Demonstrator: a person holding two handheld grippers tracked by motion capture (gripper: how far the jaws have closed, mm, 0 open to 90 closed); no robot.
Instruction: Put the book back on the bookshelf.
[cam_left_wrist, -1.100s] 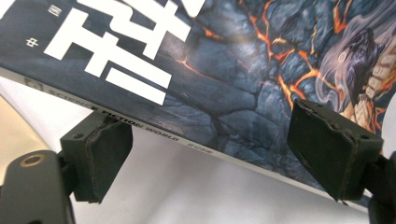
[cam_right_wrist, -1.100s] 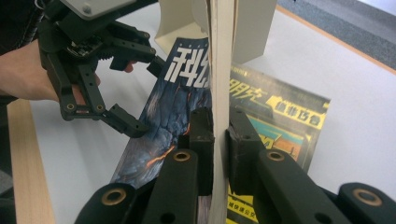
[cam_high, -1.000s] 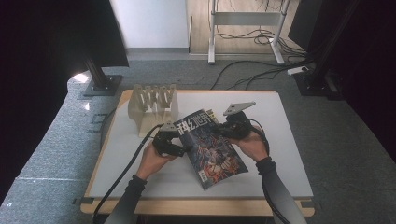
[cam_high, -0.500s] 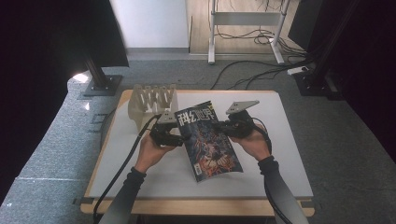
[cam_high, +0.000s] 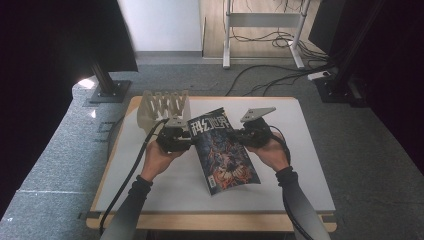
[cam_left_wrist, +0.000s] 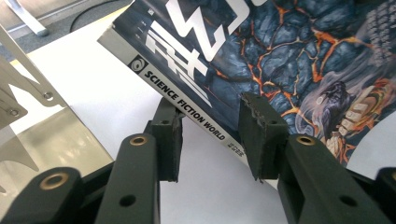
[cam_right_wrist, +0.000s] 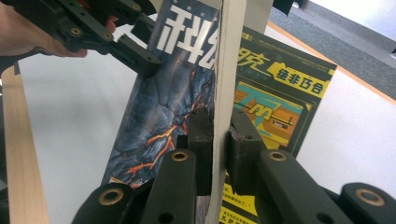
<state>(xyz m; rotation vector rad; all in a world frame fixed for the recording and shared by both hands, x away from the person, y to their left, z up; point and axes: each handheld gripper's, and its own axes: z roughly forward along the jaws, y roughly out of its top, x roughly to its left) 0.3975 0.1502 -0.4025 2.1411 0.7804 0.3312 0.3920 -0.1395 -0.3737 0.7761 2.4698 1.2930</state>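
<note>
Bright, even table light; dark, murky edges; close views soft.

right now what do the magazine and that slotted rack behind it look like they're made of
The magazine looks like glossy printed paper: it bends between the tongs, with a thin square spine. The slotted rack seems to be pale metal or plastic sheet; its dull sheen in the left gripper view leaves that open.

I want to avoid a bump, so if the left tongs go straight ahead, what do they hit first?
Likely the magazine: its spine edge already sits between the open jaws of the left tongs, though depth is hard to judge.
</note>
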